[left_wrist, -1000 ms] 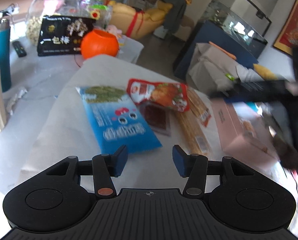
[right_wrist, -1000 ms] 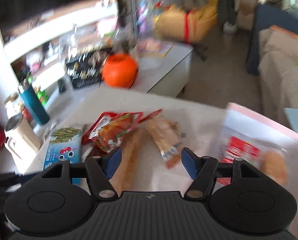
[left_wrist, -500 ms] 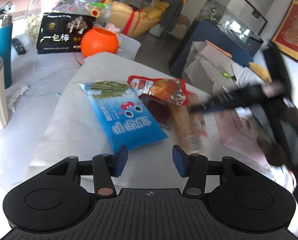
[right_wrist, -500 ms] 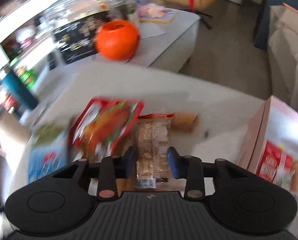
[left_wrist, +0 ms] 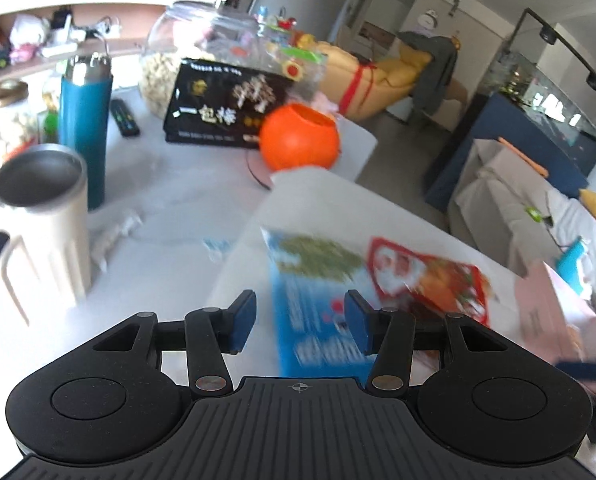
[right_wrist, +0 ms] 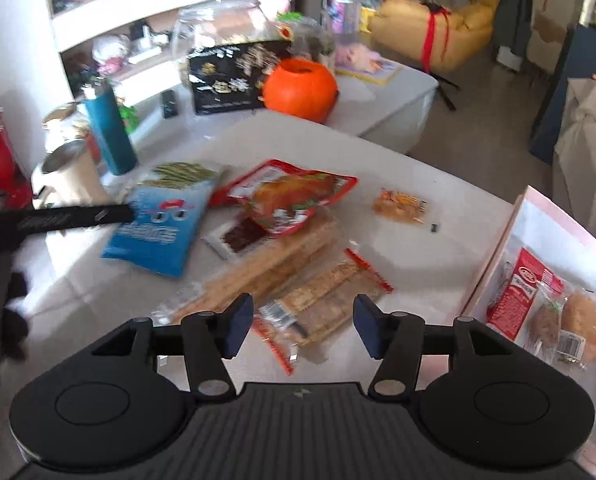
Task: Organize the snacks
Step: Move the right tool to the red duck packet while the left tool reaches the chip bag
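A blue snack bag (right_wrist: pixel 157 220) lies on the white table, also blurred in the left wrist view (left_wrist: pixel 318 308). A red snack bag (right_wrist: pixel 289 196) lies beside it, over a dark packet (right_wrist: pixel 237 238). Long cracker packs (right_wrist: pixel 298 284) lie just ahead of my right gripper (right_wrist: pixel 302 326), which is open and empty. A small orange packet (right_wrist: pixel 400 204) lies farther off. A pink box (right_wrist: pixel 514 240) at the right holds a red packet (right_wrist: pixel 518 292) and buns (right_wrist: pixel 578 320). My left gripper (left_wrist: pixel 300 322) is open and empty above the blue bag's near end.
An orange pumpkin bowl (right_wrist: pixel 300 88), a black box (right_wrist: pixel 229 76), a teal bottle (right_wrist: pixel 107 128) and a cream mug (right_wrist: pixel 67 176) stand at the back and left. The table edge runs behind the snacks; floor and sofas lie beyond.
My right gripper opened wider and pulled back from the cracker packs. My left gripper swung left and closer to the blue bag.
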Tool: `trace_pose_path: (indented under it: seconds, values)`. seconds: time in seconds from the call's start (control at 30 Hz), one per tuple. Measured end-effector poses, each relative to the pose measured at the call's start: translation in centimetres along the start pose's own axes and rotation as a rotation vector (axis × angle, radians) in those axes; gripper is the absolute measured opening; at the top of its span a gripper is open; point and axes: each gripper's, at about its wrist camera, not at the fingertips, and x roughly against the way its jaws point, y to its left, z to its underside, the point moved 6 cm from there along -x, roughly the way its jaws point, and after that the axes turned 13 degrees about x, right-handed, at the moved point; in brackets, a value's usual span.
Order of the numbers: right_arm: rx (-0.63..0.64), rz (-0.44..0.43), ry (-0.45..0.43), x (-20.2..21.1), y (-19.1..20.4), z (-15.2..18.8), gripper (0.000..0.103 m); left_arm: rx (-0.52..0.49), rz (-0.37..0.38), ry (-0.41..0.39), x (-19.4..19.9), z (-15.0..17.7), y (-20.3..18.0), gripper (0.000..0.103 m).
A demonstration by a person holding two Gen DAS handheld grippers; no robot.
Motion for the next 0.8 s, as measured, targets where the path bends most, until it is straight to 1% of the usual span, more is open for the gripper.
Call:
trace_pose_path:
  seconds: [0.07, 0.1, 0.17, 0.23, 0.27, 0.33, 0.37, 0.43, 0.5, 0.6, 0.63, 0.67, 0.7, 0.73, 0.8]
  values:
    - [0.015, 0.001, -0.012, 0.4, 0.5, 0.2, 0.058, 0.003, -0.025, 0.008, -0.7, -0.6, 0.0, 0.053]
    - [0.030, 0.005, -0.021, 0.5, 0.6, 0.1, 0.058, 0.007, -0.024, 0.019, -0.9, -0.7, 0.0, 0.049]
    - [0.069, 0.026, -0.043, 0.7, 0.8, -0.5, 0.060, 0.008, 0.010, 0.027, -0.6, -0.3, -0.3, 0.047]
    - [0.115, 0.044, -0.071, 0.5, 0.9, -1.8, 0.068, -0.010, 0.040, 0.036, -0.2, 0.5, -0.7, 0.047]
    - [0.145, 0.047, -0.086, 0.4, 1.1, -2.6, 0.070, -0.023, 0.052, 0.044, 0.0, 1.0, -0.8, 0.047]
    - [0.233, 0.061, -0.107, -0.6, 1.7, -4.6, 0.075, -0.038, 0.073, 0.055, 0.4, 1.6, -0.8, 0.047]
    - [0.284, 0.077, -0.104, -1.6, 2.1, -5.7, 0.075, -0.039, 0.084, 0.061, 0.6, 1.8, -0.6, 0.047]
    - [0.347, 0.097, -0.070, -4.1, 2.3, -7.6, 0.075, -0.032, 0.104, 0.073, 1.0, 1.8, -0.2, 0.047]
    - [0.359, 0.079, -0.019, -6.9, 2.0, -9.1, 0.075, -0.027, 0.125, 0.081, 1.5, 1.7, 0.2, 0.047]
    - [0.302, 0.067, 0.052, -11.0, 0.2, -10.7, 0.075, -0.029, 0.162, 0.085, 2.1, 1.5, 0.6, 0.047]
    - [0.275, 0.081, 0.076, -12.4, -0.6, -11.1, 0.077, -0.025, 0.171, 0.082, 2.2, 1.5, 0.6, 0.047]
    - [0.227, 0.068, 0.087, -13.6, -1.7, -11.6, 0.080, -0.019, 0.181, 0.079, 2.3, 1.5, 0.7, 0.047]
    - [0.166, 0.033, 0.092, -14.3, -2.4, -11.8, 0.081, -0.013, 0.189, 0.078, 2.4, 1.6, 0.8, 0.047]
    - [0.088, -0.022, 0.107, -15.1, -3.3, -12.1, 0.080, -0.004, 0.198, 0.080, 2.3, 1.7, 0.9, 0.047]
    - [-0.094, -0.165, 0.141, -16.4, -4.6, -11.9, 0.080, 0.007, 0.215, 0.087, 2.2, 1.9, 1.0, 0.047]
